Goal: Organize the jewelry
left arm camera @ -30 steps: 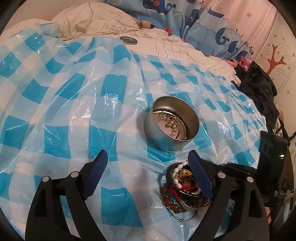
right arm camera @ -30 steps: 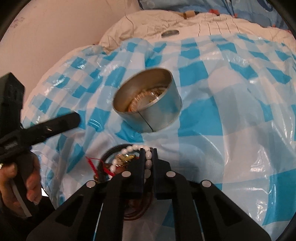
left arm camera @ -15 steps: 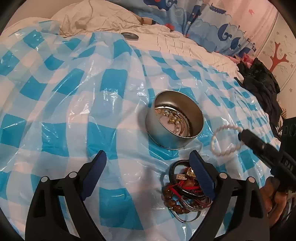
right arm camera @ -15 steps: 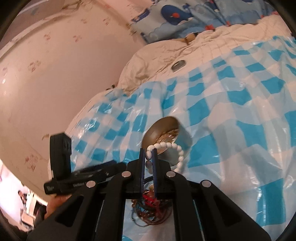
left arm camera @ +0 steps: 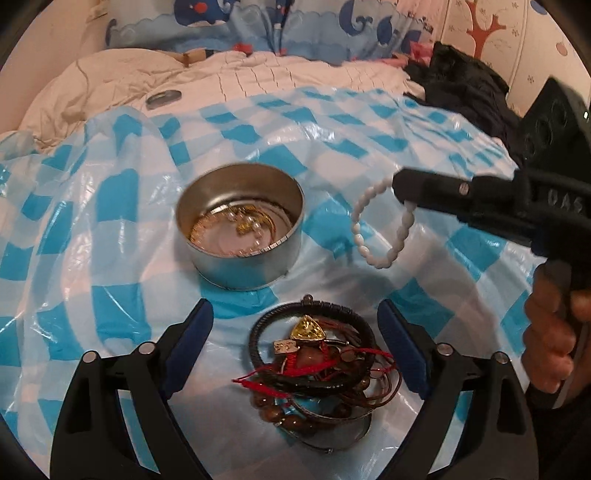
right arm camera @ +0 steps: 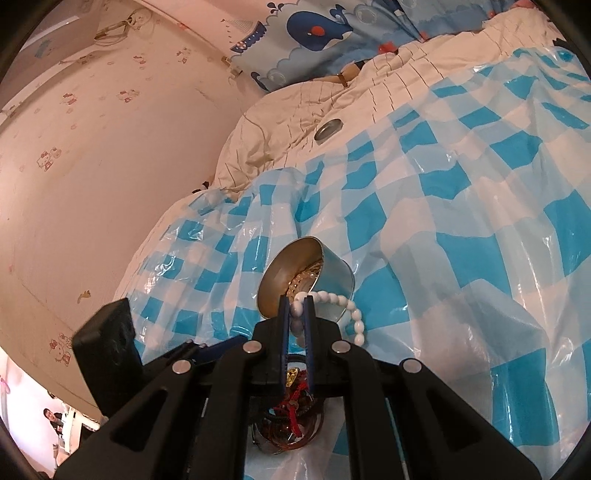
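Observation:
A round silver tin (left arm camera: 240, 273) with gold and pearl pieces inside sits on the blue-checked plastic sheet (left arm camera: 110, 206). In front of it lies a tangled pile of dark, red and wooden-bead bracelets (left arm camera: 310, 365). My left gripper (left arm camera: 293, 306) hovers over that pile. Its jaws are wide and closing, with the pile between them and the pads off it. My right gripper (left arm camera: 400, 186) is shut on a white bead bracelet (left arm camera: 356, 225), which hangs in the air right of the tin. In the right wrist view the bracelet (right arm camera: 351, 306) dangles from the gripper (right arm camera: 296, 301) before the tin (right arm camera: 338, 273).
The tin's lid (left arm camera: 162, 98) lies on the cream quilt beyond the sheet. Black clothes (left arm camera: 465, 88) are heaped at the far right, under a whale-print curtain (left arm camera: 258, 26). A person's hand (left arm camera: 550, 332) grips the right tool. A pink wall (right arm camera: 92, 166) stands left.
The right gripper lifted the white bracelet off the pile and carried it up beside the tin. The left gripper shifted right, so the pile now lies between its fingers.

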`<act>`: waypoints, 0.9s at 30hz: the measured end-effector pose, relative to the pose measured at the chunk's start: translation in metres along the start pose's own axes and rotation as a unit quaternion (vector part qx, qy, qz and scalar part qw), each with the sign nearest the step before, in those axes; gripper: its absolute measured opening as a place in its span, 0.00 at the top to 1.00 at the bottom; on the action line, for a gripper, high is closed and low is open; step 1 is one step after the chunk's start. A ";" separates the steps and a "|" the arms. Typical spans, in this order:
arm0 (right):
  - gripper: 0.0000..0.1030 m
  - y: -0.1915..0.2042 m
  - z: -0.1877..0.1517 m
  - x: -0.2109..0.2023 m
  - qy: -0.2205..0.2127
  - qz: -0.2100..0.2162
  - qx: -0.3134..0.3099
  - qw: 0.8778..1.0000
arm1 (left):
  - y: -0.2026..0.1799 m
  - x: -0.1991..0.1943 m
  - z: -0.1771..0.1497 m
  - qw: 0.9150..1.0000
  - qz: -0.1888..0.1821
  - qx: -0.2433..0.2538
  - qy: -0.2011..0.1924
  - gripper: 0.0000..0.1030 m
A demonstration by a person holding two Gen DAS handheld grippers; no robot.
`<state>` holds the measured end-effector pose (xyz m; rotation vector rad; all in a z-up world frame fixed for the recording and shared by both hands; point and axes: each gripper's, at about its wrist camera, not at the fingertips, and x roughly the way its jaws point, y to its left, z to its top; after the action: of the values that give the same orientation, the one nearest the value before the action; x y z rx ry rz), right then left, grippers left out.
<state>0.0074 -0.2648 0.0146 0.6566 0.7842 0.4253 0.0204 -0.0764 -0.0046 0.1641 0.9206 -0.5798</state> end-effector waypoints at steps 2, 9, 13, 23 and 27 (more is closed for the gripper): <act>0.92 0.000 0.000 0.000 0.002 0.000 0.001 1.000 | -0.003 0.006 -0.001 1.000 -0.004 0.005 0.009 0.35; 0.92 -0.001 0.000 0.000 0.003 0.001 0.003 1.000 | -0.011 0.018 -0.006 0.999 0.004 0.029 0.028 0.47; 0.92 -0.002 0.000 0.000 0.003 0.001 0.003 1.000 | -0.005 0.020 -0.006 0.999 0.020 0.028 0.039 0.76; 0.92 -0.003 -0.001 0.001 0.003 0.000 0.006 1.000 | -0.003 -0.002 -0.001 0.999 0.003 0.035 0.019 0.92; 0.92 -0.003 -0.001 0.001 0.001 0.000 0.006 1.000 | 0.011 -0.020 0.008 1.000 -0.027 0.001 -0.011 0.92</act>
<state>0.0077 -0.2661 0.0118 0.6670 0.7889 0.4229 0.0227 -0.0621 0.0145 0.1340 0.9058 -0.6312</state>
